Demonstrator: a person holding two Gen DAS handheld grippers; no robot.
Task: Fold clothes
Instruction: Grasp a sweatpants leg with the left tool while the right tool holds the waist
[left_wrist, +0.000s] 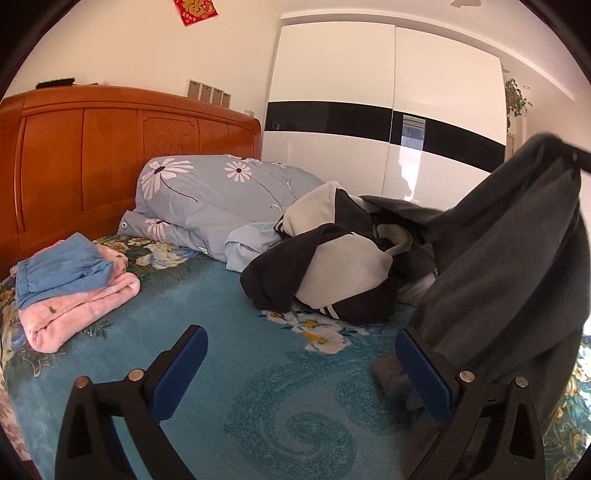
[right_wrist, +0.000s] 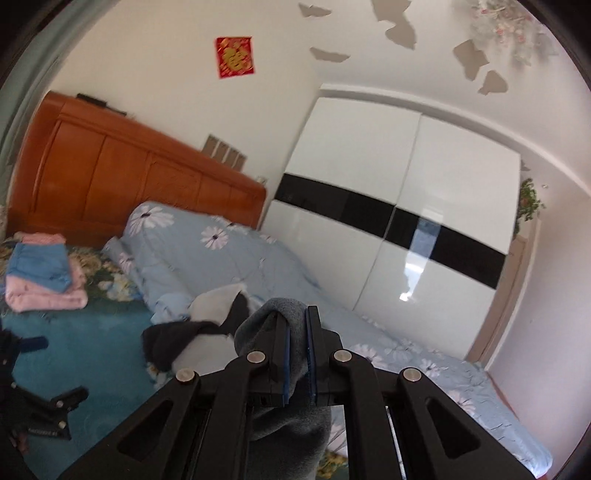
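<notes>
The right tool (right_wrist: 297, 347), pointing almost level above the bed (left_wrist: 229, 369), pinches a grey garment (left_wrist: 517, 266) that hangs to the bed. The left tool (left_wrist: 301, 373) tilts slightly down, jaws wide, empty, beside it.

A home bedroom: a carved wooden headboard (left_wrist: 129, 147) at the left, a flowered quilt (left_wrist: 221, 199) on the teal bedspread (left_wrist: 229, 332), a glossy sliding wardrobe (left_wrist: 388, 122) at the right, folded clothes (left_wrist: 70, 284) at lower left.
</notes>
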